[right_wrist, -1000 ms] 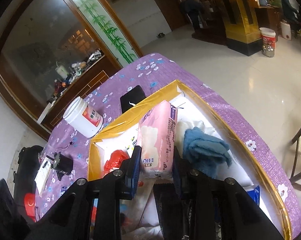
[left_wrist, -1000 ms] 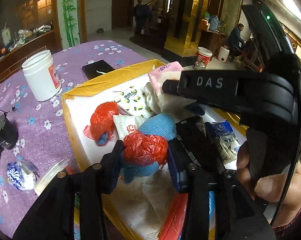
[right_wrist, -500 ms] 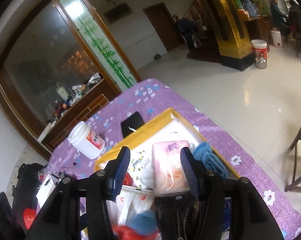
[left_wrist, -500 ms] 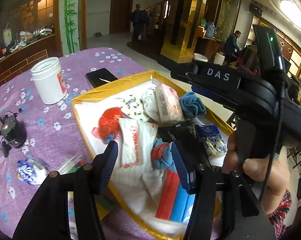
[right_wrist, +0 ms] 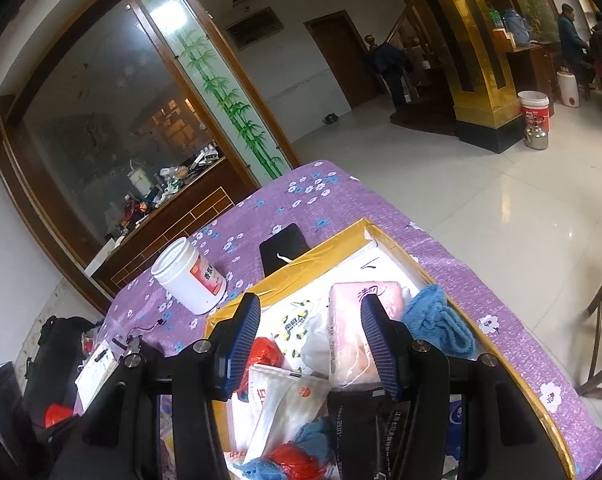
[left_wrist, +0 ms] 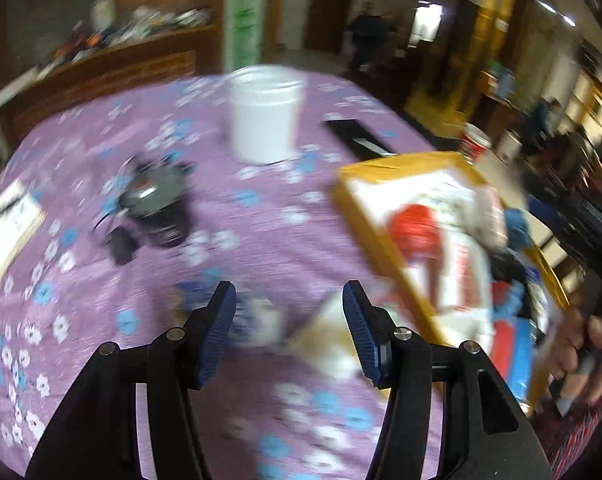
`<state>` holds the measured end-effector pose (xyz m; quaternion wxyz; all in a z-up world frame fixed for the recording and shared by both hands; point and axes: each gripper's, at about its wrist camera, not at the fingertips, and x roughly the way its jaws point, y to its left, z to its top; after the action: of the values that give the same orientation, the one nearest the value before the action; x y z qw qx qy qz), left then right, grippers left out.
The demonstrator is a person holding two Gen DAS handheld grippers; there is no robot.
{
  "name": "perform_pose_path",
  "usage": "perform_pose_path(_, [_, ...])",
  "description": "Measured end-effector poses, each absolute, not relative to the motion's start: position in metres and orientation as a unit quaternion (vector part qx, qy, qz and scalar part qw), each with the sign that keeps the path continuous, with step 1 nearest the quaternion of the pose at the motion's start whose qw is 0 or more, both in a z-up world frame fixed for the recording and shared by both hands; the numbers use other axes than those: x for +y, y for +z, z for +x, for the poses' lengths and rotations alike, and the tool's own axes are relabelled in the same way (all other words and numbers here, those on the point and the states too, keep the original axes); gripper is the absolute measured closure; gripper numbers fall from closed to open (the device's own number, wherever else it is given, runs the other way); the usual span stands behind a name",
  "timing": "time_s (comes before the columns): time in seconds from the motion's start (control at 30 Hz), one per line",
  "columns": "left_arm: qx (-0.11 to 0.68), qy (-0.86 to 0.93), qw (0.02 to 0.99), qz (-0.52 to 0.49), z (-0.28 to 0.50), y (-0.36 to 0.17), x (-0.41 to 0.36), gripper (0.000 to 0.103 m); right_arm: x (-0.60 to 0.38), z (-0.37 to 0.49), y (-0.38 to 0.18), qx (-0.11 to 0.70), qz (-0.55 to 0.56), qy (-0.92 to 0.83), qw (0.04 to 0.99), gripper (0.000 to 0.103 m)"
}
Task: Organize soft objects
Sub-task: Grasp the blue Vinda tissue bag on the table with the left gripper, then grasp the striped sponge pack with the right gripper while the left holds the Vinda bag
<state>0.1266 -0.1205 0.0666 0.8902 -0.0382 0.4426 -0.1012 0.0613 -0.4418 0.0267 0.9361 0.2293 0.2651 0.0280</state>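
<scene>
A yellow-rimmed box (right_wrist: pixel 317 246) on the purple flowered table holds soft things: a pink tissue pack (right_wrist: pixel 351 330), a blue cloth (right_wrist: pixel 437 322), a red plastic bag (right_wrist: pixel 265 354) and white packets (right_wrist: pixel 285 400). My right gripper (right_wrist: pixel 309 344) is open and empty above the box. The left wrist view is blurred; the box (left_wrist: pixel 371 216) lies to its right. My left gripper (left_wrist: pixel 289 334) is open and empty over the tablecloth, above a small blue-and-white packet (left_wrist: pixel 257 316) outside the box.
A white jar (right_wrist: pixel 189 276) (left_wrist: pixel 265 112) and a black phone (right_wrist: pixel 283 246) stand behind the box. A small black device (left_wrist: pixel 153 208) and a paper pad (left_wrist: pixel 5 216) lie on the left. A black bag (right_wrist: pixel 53 356) sits off the table.
My left gripper let go of the red and blue bundle, opened, and swung left out of the box over the tablecloth. My right gripper released the pink tissue pack and drew back, open.
</scene>
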Motion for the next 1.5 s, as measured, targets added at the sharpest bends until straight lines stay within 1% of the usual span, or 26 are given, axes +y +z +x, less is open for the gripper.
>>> perform_pose_path(0.1, [0.467,-0.083,0.878,-0.058,0.145,0.049,-0.101,0.049,-0.44,0.061,0.026,0.265,0.229,0.029,0.936,0.047])
perform_pose_path(0.2, [0.489,-0.062,0.869,-0.04,0.16,0.03,-0.097,0.049,-0.438,0.062,0.025,0.267,0.226,0.03,0.936,0.047])
perform_pose_path(0.3, [0.495,-0.054,0.866,-0.03,0.164,0.019,-0.098,0.048,-0.437,0.062,0.025,0.269,0.225,0.032,0.936,0.047])
perform_pose_path(0.43, [0.51,-0.081,0.856,-0.018,0.15,0.022,-0.099,0.047,-0.438,0.064,0.024,0.271,0.229,0.034,0.934,0.047])
perform_pose_path(0.6, [0.524,-0.111,0.844,0.031,0.108,0.024,-0.11,0.046,-0.438,0.063,0.023,0.272,0.232,0.044,0.933,0.047])
perform_pose_path(0.63, [0.528,-0.117,0.841,0.036,0.1,0.025,-0.112,0.043,-0.437,0.063,0.024,0.271,0.233,0.046,0.933,0.047])
perform_pose_path(0.7, [0.531,-0.136,0.835,0.049,0.08,0.026,-0.114,0.039,-0.438,0.062,0.024,0.27,0.235,0.049,0.932,0.047])
perform_pose_path(0.73, [0.531,-0.143,0.833,0.056,0.072,0.027,-0.115,0.034,-0.437,0.062,0.024,0.27,0.235,0.05,0.932,0.047])
perform_pose_path(0.77, [0.533,-0.147,0.831,0.064,0.062,0.028,-0.115,0.031,-0.437,0.062,0.024,0.27,0.235,0.051,0.932,0.047])
perform_pose_path(0.87, [0.524,-0.136,0.839,0.06,0.044,0.032,-0.107,0.031,-0.434,0.063,0.024,0.27,0.235,0.055,0.932,0.047])
perform_pose_path(1.0, [0.511,-0.126,0.85,0.026,0.047,0.034,-0.1,0.031,-0.423,0.061,0.028,0.265,0.224,0.092,0.933,0.047])
perform_pose_path(1.1, [0.529,-0.126,0.839,0.0,0.058,0.024,-0.107,0.031,-0.4,0.057,0.031,0.263,0.194,0.125,0.937,0.047])
perform_pose_path(1.13, [0.534,-0.125,0.836,0.0,0.06,0.02,-0.111,0.03,-0.394,0.056,0.032,0.261,0.183,0.129,0.939,0.047])
perform_pose_path(1.2, [0.516,-0.106,0.849,0.034,0.056,0.018,-0.121,0.029,-0.379,0.053,0.032,0.259,0.157,0.142,0.942,0.047])
perform_pose_path(1.23, [0.51,-0.105,0.852,0.044,0.054,0.017,-0.124,0.03,-0.375,0.052,0.033,0.258,0.152,0.144,0.943,0.047])
perform_pose_path(1.33, [0.485,-0.094,0.868,0.044,0.052,0.017,-0.12,0.045,-0.369,0.05,0.034,0.257,0.143,0.158,0.943,0.047])
perform_pose_path(1.43, [0.468,-0.09,0.879,0.023,0.058,0.017,-0.106,0.051,-0.363,0.051,0.033,0.26,0.139,0.175,0.939,0.047])
perform_pose_path(1.5, [0.458,-0.074,0.886,0.015,0.061,0.02,-0.095,0.052,-0.353,0.051,0.032,0.263,0.126,0.19,0.938,0.047])
